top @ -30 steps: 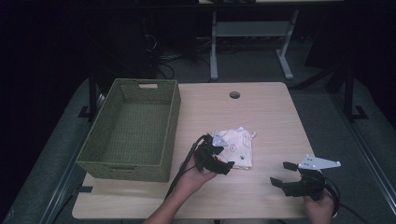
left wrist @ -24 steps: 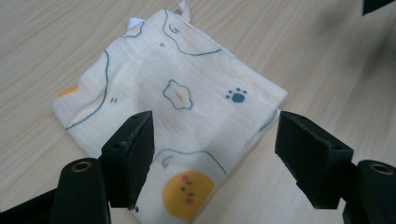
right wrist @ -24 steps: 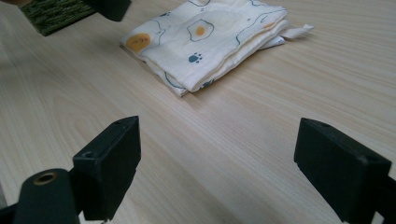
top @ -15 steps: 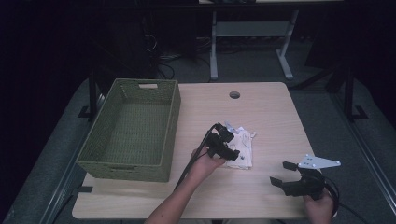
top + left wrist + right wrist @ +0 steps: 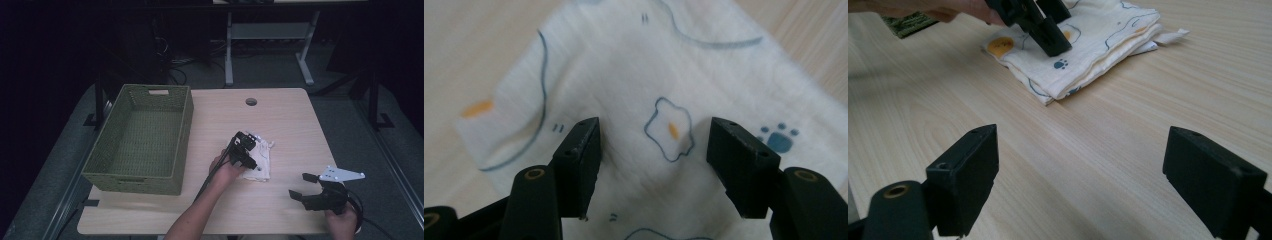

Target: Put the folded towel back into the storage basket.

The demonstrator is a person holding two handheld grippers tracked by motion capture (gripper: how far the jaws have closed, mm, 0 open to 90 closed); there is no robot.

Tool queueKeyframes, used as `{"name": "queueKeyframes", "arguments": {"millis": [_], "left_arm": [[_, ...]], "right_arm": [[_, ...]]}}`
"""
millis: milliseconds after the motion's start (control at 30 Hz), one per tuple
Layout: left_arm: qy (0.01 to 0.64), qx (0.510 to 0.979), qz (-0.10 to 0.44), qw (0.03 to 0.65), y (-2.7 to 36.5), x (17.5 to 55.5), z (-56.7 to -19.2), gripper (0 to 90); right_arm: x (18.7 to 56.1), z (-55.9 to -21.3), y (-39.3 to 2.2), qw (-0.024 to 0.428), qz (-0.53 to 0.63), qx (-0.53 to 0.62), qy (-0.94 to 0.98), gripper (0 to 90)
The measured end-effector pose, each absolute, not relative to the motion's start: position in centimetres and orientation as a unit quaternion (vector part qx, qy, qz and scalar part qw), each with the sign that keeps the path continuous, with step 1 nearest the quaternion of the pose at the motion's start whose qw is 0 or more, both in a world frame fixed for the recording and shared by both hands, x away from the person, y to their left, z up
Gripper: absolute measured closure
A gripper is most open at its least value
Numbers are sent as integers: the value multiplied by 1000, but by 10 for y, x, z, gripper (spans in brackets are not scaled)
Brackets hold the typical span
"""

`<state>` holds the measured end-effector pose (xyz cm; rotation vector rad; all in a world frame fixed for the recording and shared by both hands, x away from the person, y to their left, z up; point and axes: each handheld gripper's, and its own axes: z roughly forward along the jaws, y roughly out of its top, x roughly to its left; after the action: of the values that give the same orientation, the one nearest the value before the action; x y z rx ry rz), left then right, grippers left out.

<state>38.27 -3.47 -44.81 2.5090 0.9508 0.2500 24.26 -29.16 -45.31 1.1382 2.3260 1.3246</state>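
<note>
1. Folded cloth (image 5: 664,90) lies on the tabletop (image 5: 290,115) directly under your left tongs (image 5: 654,137), whose jaws have just been closing, a raised fold between them, pads not yet pinching.
2. Your left tongs have come down onto it: the grasp looks imminent.
3. Right tongs (image 5: 1080,165) gape wide, empty, with the cloth well ahead.
4. No writing, only egg and paw prints.

Left claw (image 5: 248,148) hides part of folded cloth (image 5: 261,159); cloth print too small.
</note>
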Motion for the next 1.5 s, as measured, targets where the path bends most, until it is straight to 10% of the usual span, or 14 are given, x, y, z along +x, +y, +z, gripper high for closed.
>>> {"name": "queueKeyframes", "arguments": {"millis": [633, 1500], "left_arm": [[357, 896, 98, 247, -19, 388, -449, 796], [337, 903, -2, 267, -10, 378, -444, 822]], "right_arm": [[244, -453, -286, 118, 444, 384, 800, 143], [242, -454, -294, 118, 446, 394, 795, 143]]}}
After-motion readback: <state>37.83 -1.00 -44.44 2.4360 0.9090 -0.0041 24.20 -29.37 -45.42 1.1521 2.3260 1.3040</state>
